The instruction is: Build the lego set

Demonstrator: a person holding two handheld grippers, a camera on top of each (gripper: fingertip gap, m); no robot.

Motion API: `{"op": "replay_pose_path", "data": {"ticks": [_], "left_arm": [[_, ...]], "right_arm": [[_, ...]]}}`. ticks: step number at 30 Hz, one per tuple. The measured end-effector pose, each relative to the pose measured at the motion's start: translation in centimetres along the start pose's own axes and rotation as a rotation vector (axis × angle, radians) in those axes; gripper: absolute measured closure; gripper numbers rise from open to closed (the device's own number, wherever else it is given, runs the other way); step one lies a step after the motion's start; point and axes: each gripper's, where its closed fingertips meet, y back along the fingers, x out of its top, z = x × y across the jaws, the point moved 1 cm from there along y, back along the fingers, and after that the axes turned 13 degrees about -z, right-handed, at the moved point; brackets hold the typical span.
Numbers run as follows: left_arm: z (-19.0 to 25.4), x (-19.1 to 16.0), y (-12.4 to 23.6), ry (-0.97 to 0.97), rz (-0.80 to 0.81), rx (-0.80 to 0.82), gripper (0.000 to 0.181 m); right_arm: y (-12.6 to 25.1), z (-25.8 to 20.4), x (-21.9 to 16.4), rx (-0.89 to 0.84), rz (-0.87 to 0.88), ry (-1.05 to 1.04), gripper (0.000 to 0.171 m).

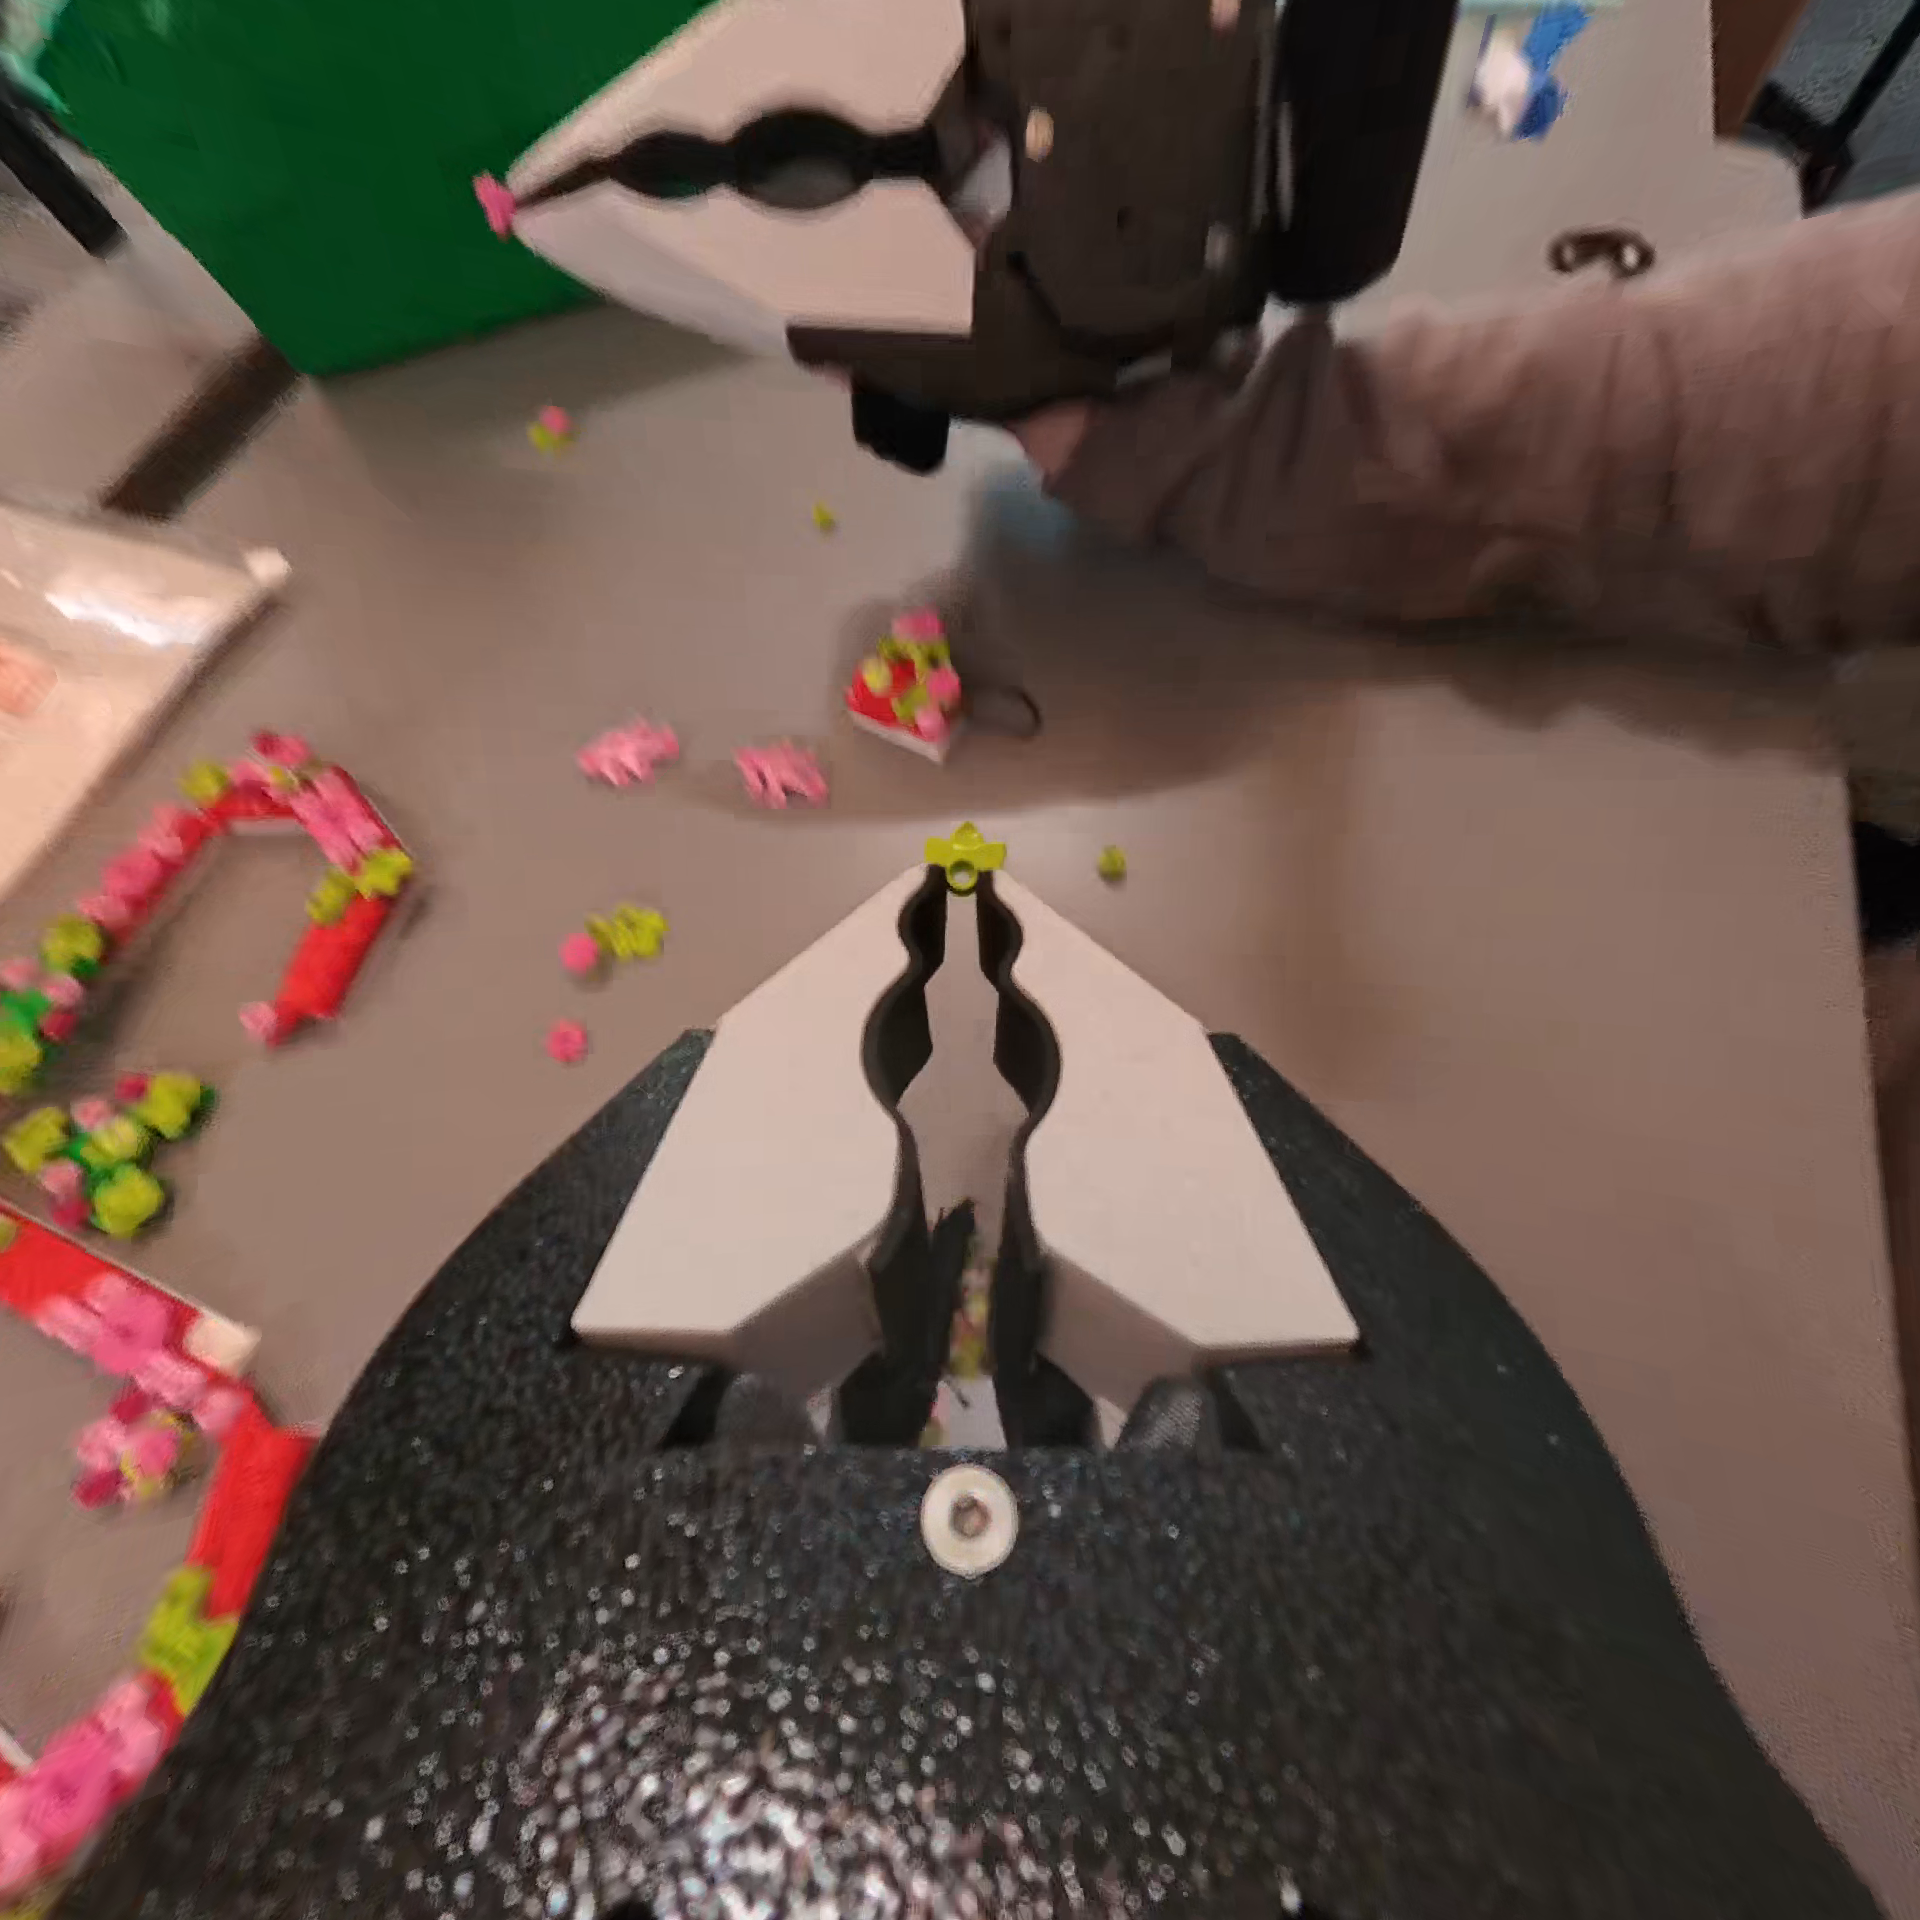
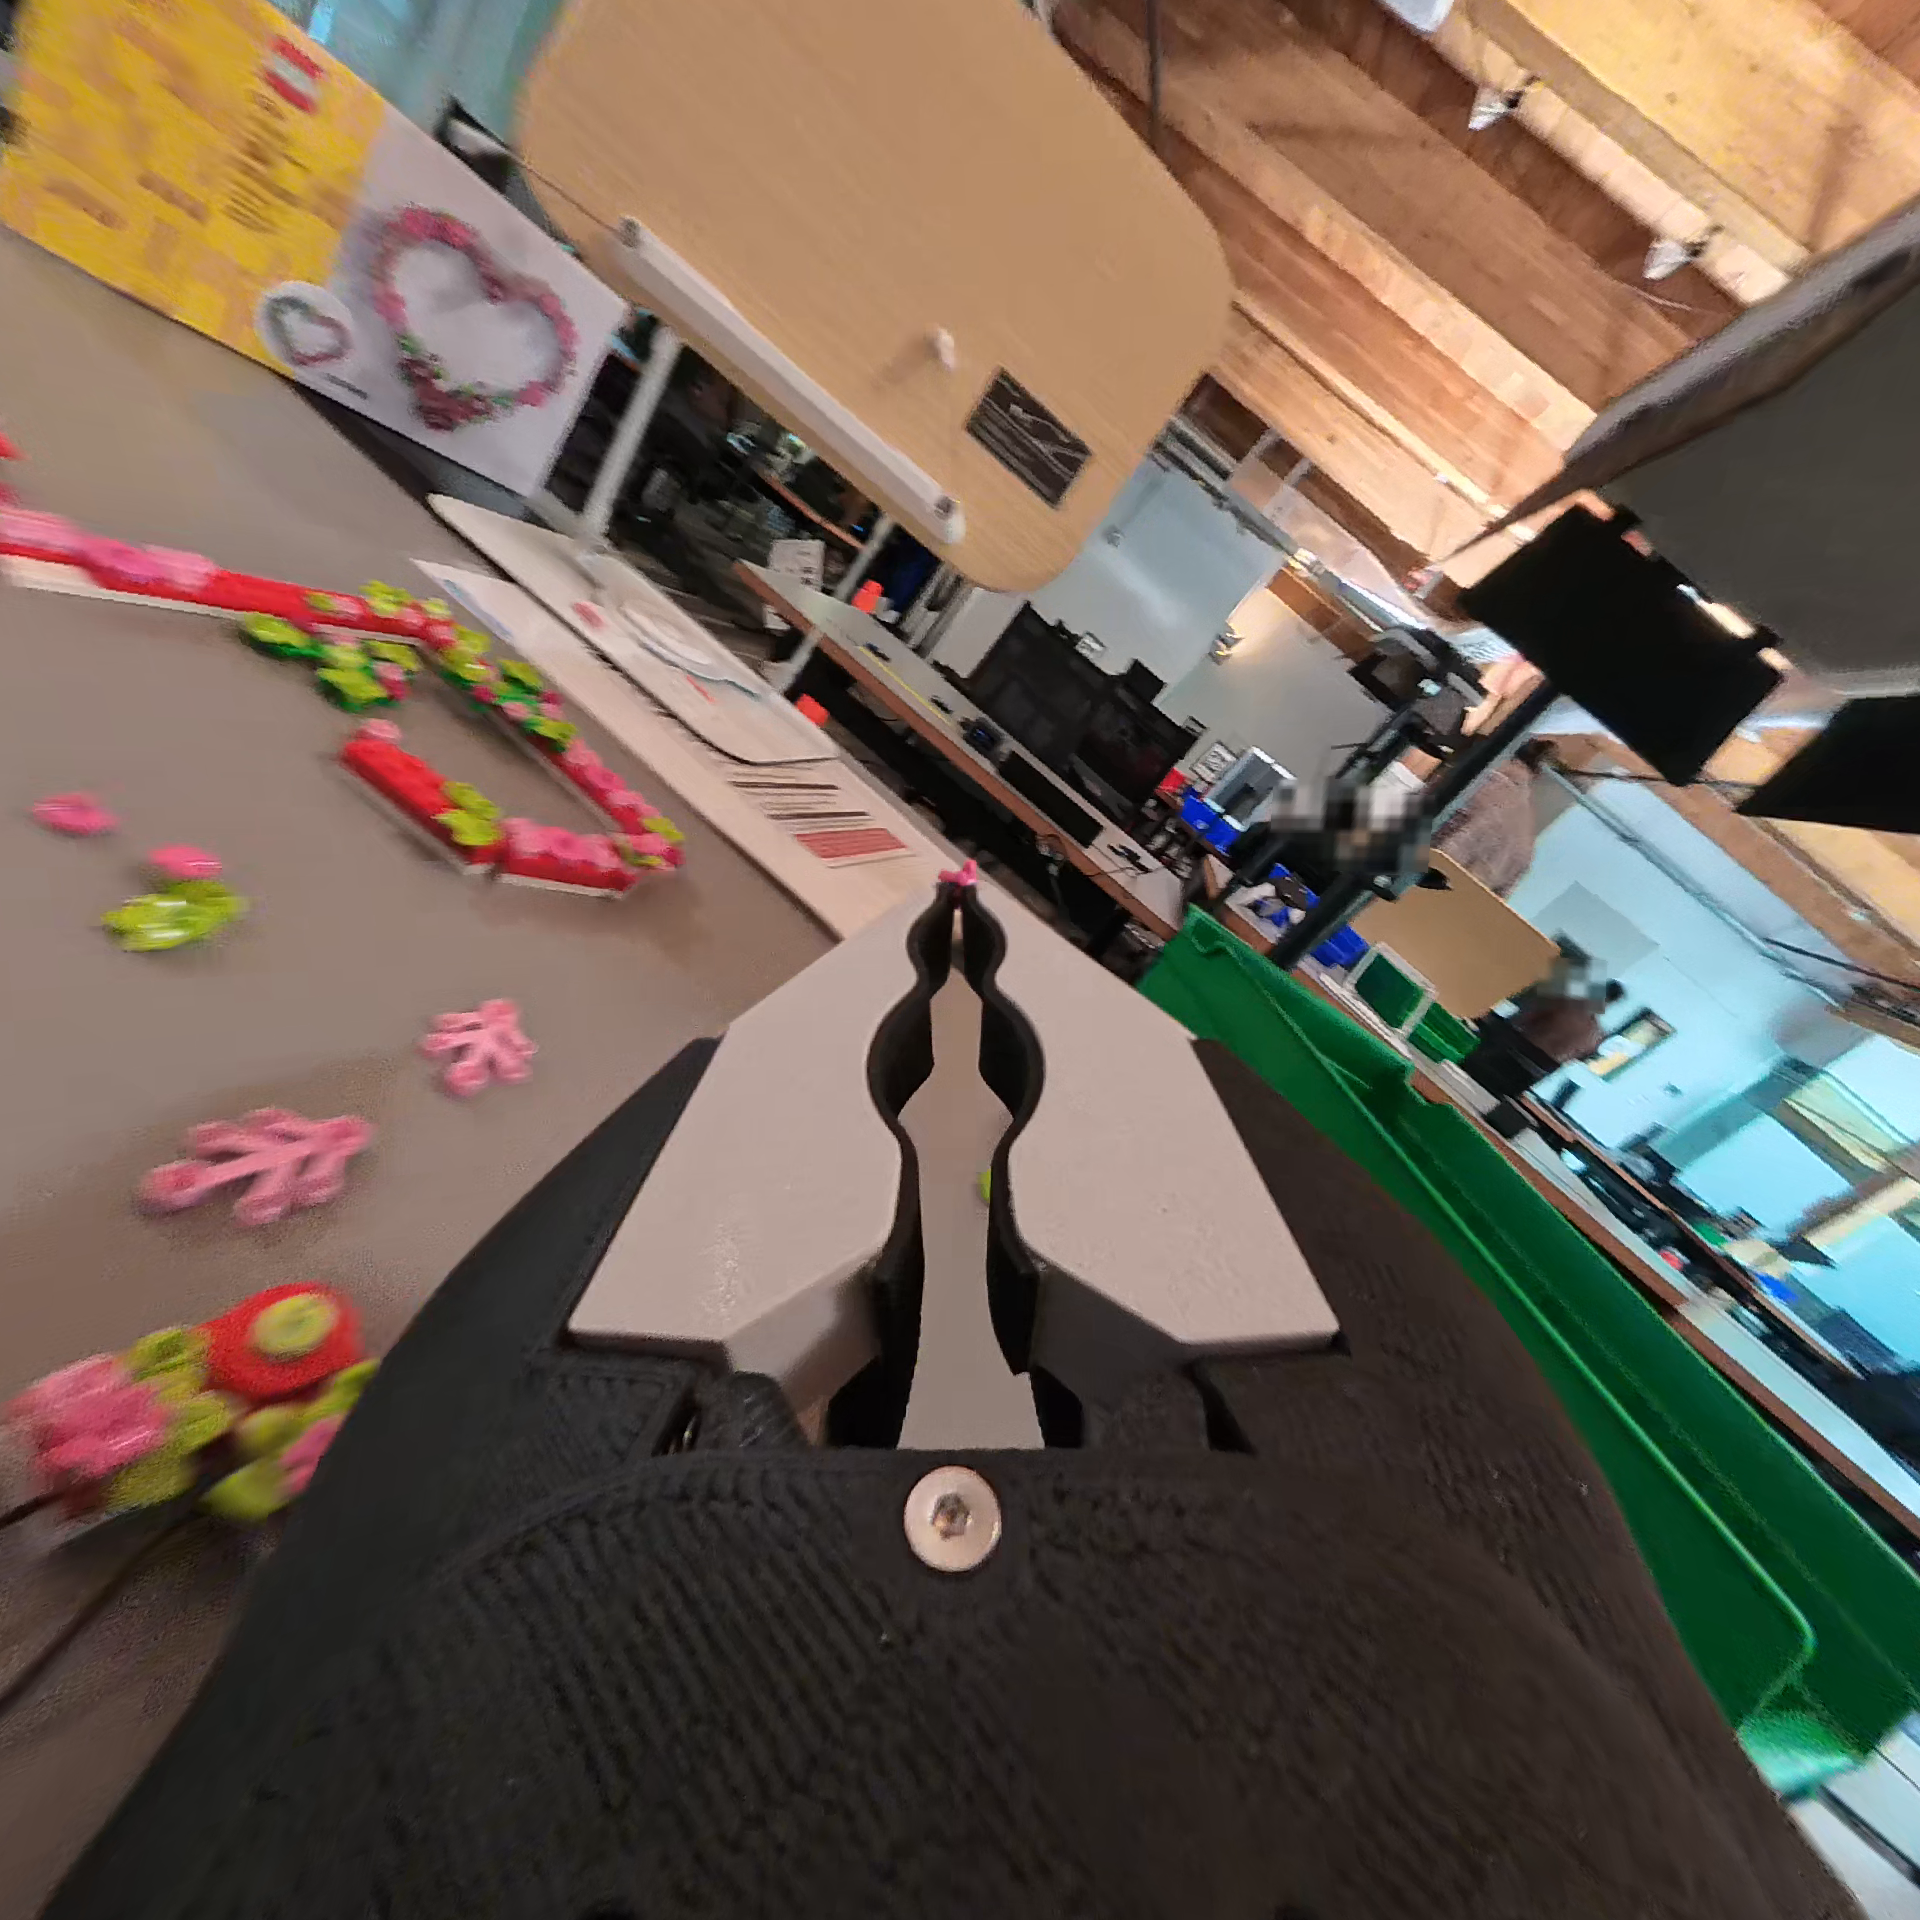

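A grey bench (image 1: 1351,987) in a busy workshop carries my half-built set, with a green bin (image 2: 1455,1195) at its far edge and the box (image 2: 447,312) showing a flower heart propped behind. My left claw (image 1: 964,871) is pinching a small lime leaf piece (image 1: 966,847) at its very tips, held above the bench. My right claw (image 2: 958,891) is nipped tight on a tiny pink flower piece (image 2: 958,876), lifted well clear of the bench. As I judge it, the work is partway: several red frame sections (image 1: 312,894) already wear pink and lime blossoms but lie apart, not yet joined into the heart. Loose pink fronds (image 2: 260,1158) and other small bits remain scattered, so plenty is left.
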Motion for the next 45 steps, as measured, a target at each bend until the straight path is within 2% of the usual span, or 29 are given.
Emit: {"op": "replay_pose_path", "data": {"ticks": [4, 10, 13, 16, 20, 26, 31, 35, 39, 42, 45], "left_arm": [[-1.6, 5.5, -0.5, -0.019, 0.127, 0.012, 0.177], [-3.2, 13.1, -0.2, -0.12, 0.258, 0.019, 0.177], [-4.2, 15.4, 0.0, -0.169, 0.3, 0.046, 0.177], [-5.0, 16.0, 0.2, -0.232, 0.317, 0.096, 0.177], [-6.0, 15.4, 0.4, -0.217, 0.335, 0.137, 0.177], [-7.3, 13.8, 1.1, -0.239, 0.356, 0.295, 0.177], [-4.4, 11.4, 0.7, -0.125, 0.327, 0.145, 0.177], [-1.3, 8.2, 0.6, -0.072, 0.226, 0.039, 0.178], [0.4, 4.5, 0.4, -0.062, 0.086, 0.007, 0.178], [0.0, 2.1, -0.1, -0.166, -0.032, 0.125, 0.177], [-2.1, 0.7, -0.4, -0.473, -0.184, 0.408, 0.177]], "right_arm": [[-1.7, 2.5, -0.9, -0.051, -0.006, -0.081, 0.171], [-0.1, 3.3, -0.8, -0.03, 0.057, -0.107, 0.171], [0.6, 3.6, -0.9, -0.04, 0.064, -0.127, 0.171], [0.6, 3.1, -0.6, -0.029, 0.074, -0.099, 0.171], [0.5, 2.4, -0.4, -0.014, 0.076, -0.057, 0.171], [0.5, 1.9, -0.1, 0.01, 0.048, -0.071, 0.171], [0.6, 2.3, -0.4, -0.003, -0.075, -0.167, 0.171], [0.3, -0.1, -0.2, 0.184, -0.208, -0.33, 0.171], [0.1, -1.2, -1.1, 0.245, -0.302, -0.338, 0.171], [-0.1, -1.6, -2.3, 0.277, -0.368, -0.363, 0.171], [-0.2, -1.7, -2.7, 0.281, -0.386, -0.361, 0.171]]}}
